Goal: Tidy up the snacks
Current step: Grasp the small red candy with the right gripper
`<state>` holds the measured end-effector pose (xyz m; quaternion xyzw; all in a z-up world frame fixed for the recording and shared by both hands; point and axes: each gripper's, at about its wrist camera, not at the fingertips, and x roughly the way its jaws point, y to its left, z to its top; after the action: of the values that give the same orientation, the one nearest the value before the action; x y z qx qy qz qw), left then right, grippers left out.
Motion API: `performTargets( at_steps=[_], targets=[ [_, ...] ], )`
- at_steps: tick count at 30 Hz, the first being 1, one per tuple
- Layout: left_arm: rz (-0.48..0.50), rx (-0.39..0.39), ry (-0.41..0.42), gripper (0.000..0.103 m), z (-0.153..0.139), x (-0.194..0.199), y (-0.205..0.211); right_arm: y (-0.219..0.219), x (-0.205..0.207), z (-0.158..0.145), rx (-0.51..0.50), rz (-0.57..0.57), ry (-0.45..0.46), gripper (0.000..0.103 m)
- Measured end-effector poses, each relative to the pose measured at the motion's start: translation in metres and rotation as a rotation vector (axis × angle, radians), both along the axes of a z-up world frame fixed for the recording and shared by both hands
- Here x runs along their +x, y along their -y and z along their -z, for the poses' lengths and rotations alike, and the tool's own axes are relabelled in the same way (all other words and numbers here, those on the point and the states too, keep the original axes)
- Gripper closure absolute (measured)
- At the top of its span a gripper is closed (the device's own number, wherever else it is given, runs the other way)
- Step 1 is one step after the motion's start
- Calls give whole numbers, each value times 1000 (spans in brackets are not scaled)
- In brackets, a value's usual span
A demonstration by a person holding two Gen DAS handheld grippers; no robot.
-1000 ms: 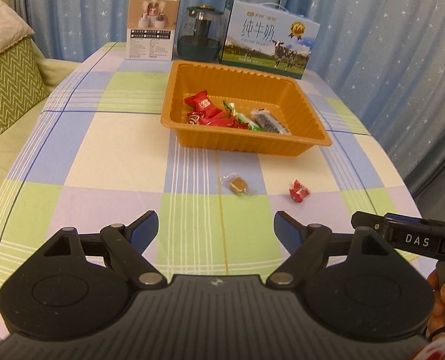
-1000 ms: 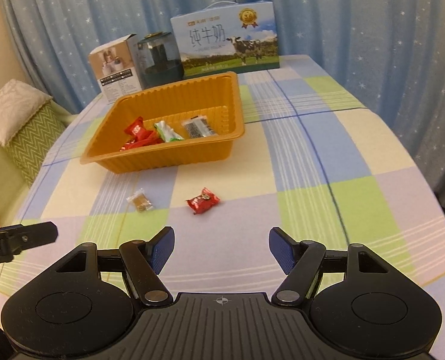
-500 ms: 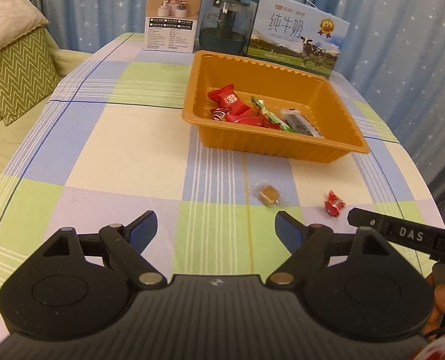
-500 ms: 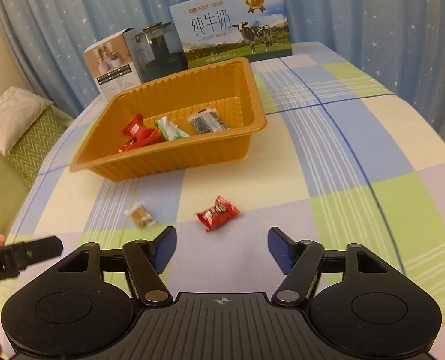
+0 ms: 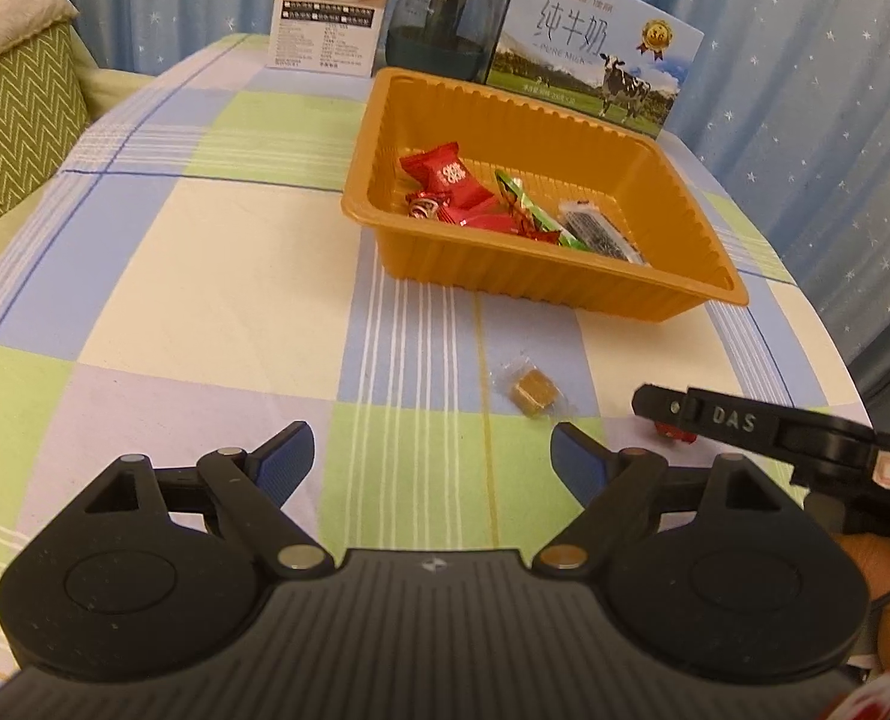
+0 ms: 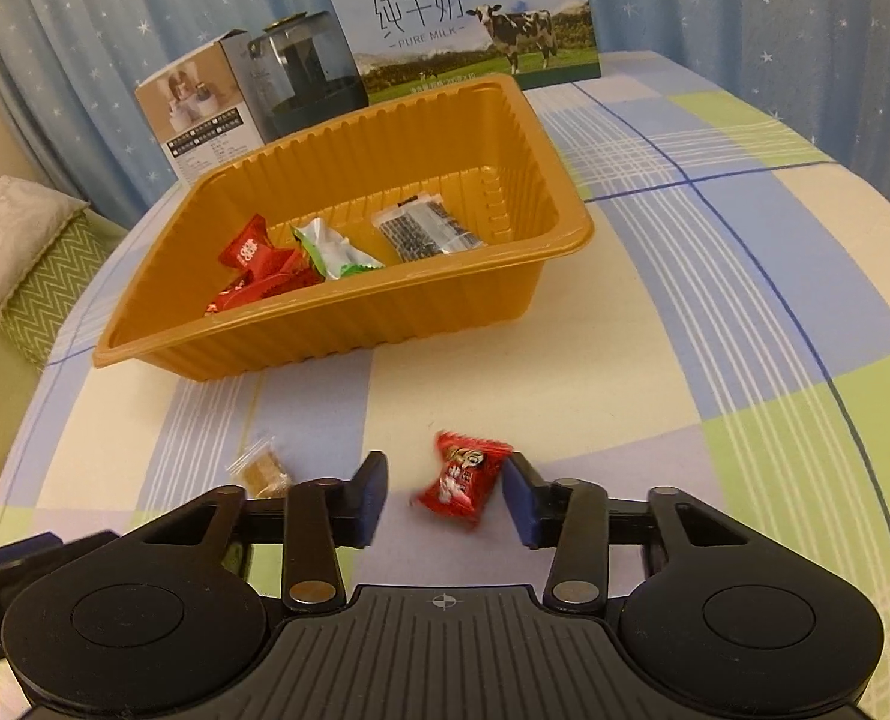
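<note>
- Table (image 5: 216, 276), wearing a checked cloth of blue, green, cream and lilac, is carrying everything listed below.
- Milk carton (image 6: 475, 24), printed with a cow, is standing at the far edge; a dark glass jar (image 6: 306, 78) and a small white box (image 6: 204, 114) are standing beside it along that edge.
- Orange tray (image 6: 348, 324) is sitting in front of those three, toward the middle of the table, and is holding red packets (image 6: 252, 252), a green-and-white packet (image 6: 330, 252) and a dark clear-wrapped bar (image 6: 423, 228).
- Left gripper (image 5: 432, 456) is hovering over the near edge with its fingers spread wide and nothing between them.
- Right gripper (image 6: 445, 501) is sitting low at the near edge, fingers partly closed around the red candy (image 6: 463, 477); the right-hand finger is touching the wrapper, the other standing apart from it.
- Red candy is lying on the cloth in front of the tray, between those fingers, slightly blurred.
- Brown candy (image 5: 532, 390), in clear wrap, is lying on the cloth near the tray's front wall, just left of the right gripper.
</note>
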<state>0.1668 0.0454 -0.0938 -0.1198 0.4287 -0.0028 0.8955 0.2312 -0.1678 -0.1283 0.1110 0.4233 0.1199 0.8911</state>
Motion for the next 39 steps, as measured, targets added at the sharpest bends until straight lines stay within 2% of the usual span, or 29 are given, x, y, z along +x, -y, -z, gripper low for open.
performTargets(
  at_steps=[4,6,20,26,33,37,39],
  targets=[
    [11,-12,-9,22,5,2,2,-7,0,1,-74,-32,21,80],
    [14,-19,-13,24,7,4,3,-8,-1,2,-102,-53,27,83],
    [86,-67,34,35,16,34,31,24,-12,-22,-78,2,59,84],
    [132,-66,34,49,25,47,45,36,-16,-19,-82,20,40,84],
    [127,-55,27,65,33,56,50,40,-20,-16,-82,29,35,84],
    [123,-34,29,68,34,59,51,39,-21,-16,-81,25,35,84],
    [127,-10,27,73,34,61,53,37,-21,-16,-80,23,33,84]
  ],
)
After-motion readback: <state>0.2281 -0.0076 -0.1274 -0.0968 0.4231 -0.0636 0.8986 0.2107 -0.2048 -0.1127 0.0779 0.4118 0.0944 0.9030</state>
